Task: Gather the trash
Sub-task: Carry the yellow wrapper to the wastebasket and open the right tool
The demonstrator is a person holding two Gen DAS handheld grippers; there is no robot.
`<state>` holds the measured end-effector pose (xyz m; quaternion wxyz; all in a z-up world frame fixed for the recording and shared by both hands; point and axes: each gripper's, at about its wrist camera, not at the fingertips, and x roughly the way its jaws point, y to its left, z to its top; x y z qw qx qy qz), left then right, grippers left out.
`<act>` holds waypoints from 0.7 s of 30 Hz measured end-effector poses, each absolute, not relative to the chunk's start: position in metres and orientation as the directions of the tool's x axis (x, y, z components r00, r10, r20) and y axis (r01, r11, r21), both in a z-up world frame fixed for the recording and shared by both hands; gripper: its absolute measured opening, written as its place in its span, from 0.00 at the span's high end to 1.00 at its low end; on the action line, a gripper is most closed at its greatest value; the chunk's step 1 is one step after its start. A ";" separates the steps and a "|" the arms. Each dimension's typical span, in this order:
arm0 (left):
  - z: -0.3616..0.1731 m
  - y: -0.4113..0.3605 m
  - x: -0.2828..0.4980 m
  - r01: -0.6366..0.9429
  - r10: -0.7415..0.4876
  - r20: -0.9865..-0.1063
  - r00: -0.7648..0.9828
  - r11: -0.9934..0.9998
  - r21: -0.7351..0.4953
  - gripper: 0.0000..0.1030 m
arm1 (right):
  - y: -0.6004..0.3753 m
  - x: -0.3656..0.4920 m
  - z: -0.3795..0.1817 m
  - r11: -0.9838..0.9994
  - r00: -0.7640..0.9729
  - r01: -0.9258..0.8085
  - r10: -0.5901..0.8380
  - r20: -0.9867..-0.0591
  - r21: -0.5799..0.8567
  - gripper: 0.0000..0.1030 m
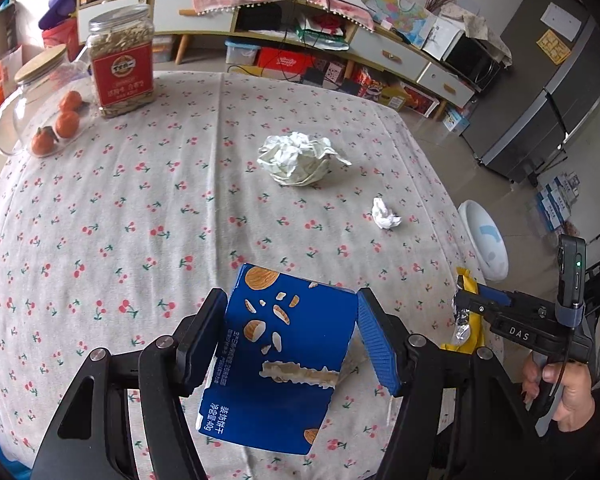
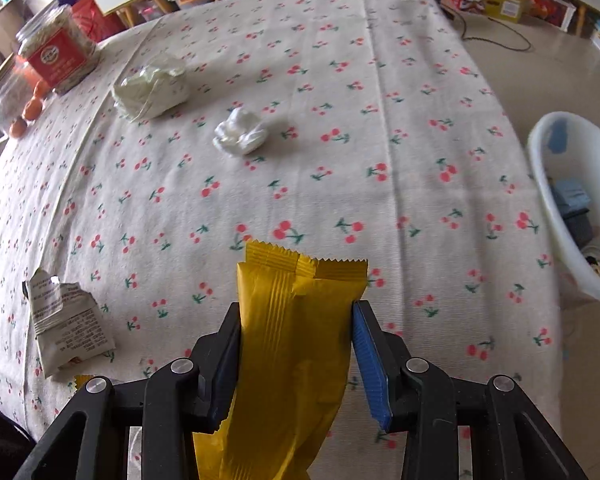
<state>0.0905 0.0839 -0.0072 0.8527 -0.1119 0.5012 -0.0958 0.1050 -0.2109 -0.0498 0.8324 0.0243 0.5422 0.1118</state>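
Observation:
My left gripper [image 1: 292, 300] is shut on a blue biscuit wrapper [image 1: 284, 352] and holds it above the cherry-print tablecloth [image 1: 140, 220]. My right gripper [image 2: 296, 312] is shut on a yellow snack wrapper [image 2: 292, 340]; it also shows at the right of the left wrist view [image 1: 466, 312]. A large crumpled paper wad [image 1: 296, 158] and a small white tissue ball [image 1: 385, 214] lie on the cloth ahead; the right wrist view shows the wad [image 2: 152, 88] and the ball [image 2: 240, 132]. A torn white wrapper [image 2: 66, 324] lies at the left. A white trash bin [image 2: 568, 208] stands off the table's right edge.
A jar with a red label [image 1: 122, 60], a glass jar with a wooden lid [image 1: 32, 80] and three small oranges [image 1: 66, 122] stand at the far left. The table edge drops off at the right, with the bin [image 1: 486, 240] on the floor. Cabinets and a fridge [image 1: 548, 80] stand behind.

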 end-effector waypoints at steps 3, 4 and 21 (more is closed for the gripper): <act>-0.005 0.062 0.097 0.084 -0.292 -0.831 0.473 0.954 -0.287 0.34 | -0.240 0.106 -0.042 0.979 0.411 -0.104 0.205 -0.888 0.177 0.55; -0.004 0.055 0.100 0.094 -0.296 -0.831 0.471 0.954 -0.286 0.34 | -0.249 0.106 -0.039 0.980 0.418 -0.086 0.201 -0.886 0.181 0.55; -0.017 -0.044 0.134 0.206 -0.322 -0.843 0.430 0.945 -0.256 0.34 | -0.434 0.154 -0.024 0.947 0.468 0.259 0.047 -0.882 0.188 0.53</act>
